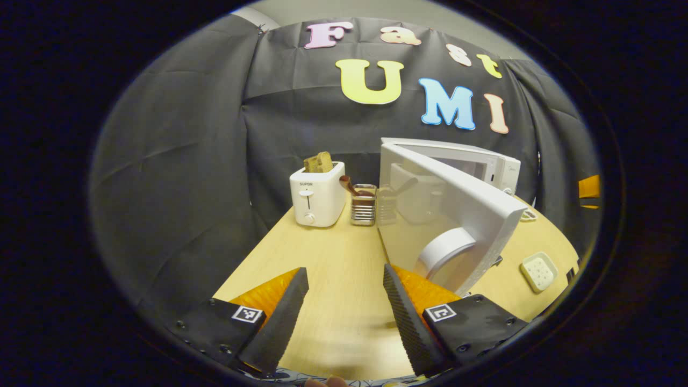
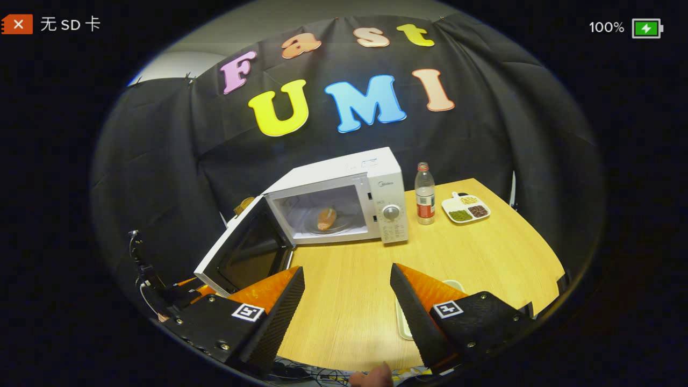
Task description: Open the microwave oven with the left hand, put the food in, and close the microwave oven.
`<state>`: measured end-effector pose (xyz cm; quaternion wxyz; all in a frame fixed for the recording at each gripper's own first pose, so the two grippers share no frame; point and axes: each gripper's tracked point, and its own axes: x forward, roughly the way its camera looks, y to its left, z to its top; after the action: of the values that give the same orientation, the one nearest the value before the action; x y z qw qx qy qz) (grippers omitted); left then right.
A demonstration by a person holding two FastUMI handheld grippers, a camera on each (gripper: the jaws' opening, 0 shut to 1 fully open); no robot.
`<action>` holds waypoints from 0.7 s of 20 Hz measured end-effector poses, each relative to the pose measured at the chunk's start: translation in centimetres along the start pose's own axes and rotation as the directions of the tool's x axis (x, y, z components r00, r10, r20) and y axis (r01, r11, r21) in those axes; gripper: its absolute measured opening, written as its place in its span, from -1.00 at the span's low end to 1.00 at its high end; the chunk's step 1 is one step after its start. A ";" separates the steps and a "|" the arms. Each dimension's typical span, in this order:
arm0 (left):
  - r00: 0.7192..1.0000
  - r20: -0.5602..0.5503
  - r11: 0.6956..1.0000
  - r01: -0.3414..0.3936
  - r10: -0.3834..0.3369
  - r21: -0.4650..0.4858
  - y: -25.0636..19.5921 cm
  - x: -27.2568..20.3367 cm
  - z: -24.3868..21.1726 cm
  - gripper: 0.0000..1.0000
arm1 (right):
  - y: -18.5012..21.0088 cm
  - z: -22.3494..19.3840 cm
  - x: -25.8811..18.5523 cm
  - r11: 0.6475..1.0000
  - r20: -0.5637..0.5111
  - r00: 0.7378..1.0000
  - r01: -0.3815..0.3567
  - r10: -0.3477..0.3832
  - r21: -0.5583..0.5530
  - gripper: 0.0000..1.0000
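Both claws are spread wide and grip nothing. From the left gripper view, the left claw (image 1: 344, 317) hangs low over the wooden counter (image 1: 333, 269), its right finger just beside the swung-out microwave door (image 1: 457, 215). From the right gripper view, the right claw (image 2: 346, 317) hovers over bare counter, well short of the microwave (image 2: 344, 196).

That microwave is a white box with a dial on its control panel, standing near the back of the counter. Its door stands fully open to the left, and the food (image 2: 326, 218), an orange-brown piece, lies on the glass plate inside the lit cavity.

Beyond the left claw stand a white toaster (image 1: 317, 196) with bread poking out and a metal holder (image 1: 364, 207). Right of the microwave are a bottle (image 2: 424, 194) and a snack dish (image 2: 465, 208). From the left gripper view the door hides the cavity; what the food is exactly, I cannot tell.
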<state>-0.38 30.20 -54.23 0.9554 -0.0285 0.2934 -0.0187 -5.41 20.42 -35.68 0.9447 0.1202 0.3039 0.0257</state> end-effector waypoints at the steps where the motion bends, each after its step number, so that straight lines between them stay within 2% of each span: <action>1: 1.000 0.014 1.000 0.008 -0.008 0.003 -0.4 0.2 0.6 0.87 | -0.7 0.6 -0.4 1.000 0.012 1.000 0.019 -0.019 0.002 0.97; 6: 0.996 0.059 0.998 0.065 -0.066 0.012 -4.1 1.7 3.1 0.88 | -2.8 3.0 -2.1 0.998 0.046 0.997 0.056 -0.058 0.029 0.96; 14: 0.990 0.056 0.989 0.121 -0.126 0.082 -11.5 4.6 5.5 0.88 | -4.7 8.7 -2.0 1.000 0.133 0.991 0.031 -0.032 0.006 0.96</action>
<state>6.23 18.74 -51.52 0.9613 -0.0097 0.2608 -0.0883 -2.09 13.80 -28.87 0.9630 0.1187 0.2420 0.0022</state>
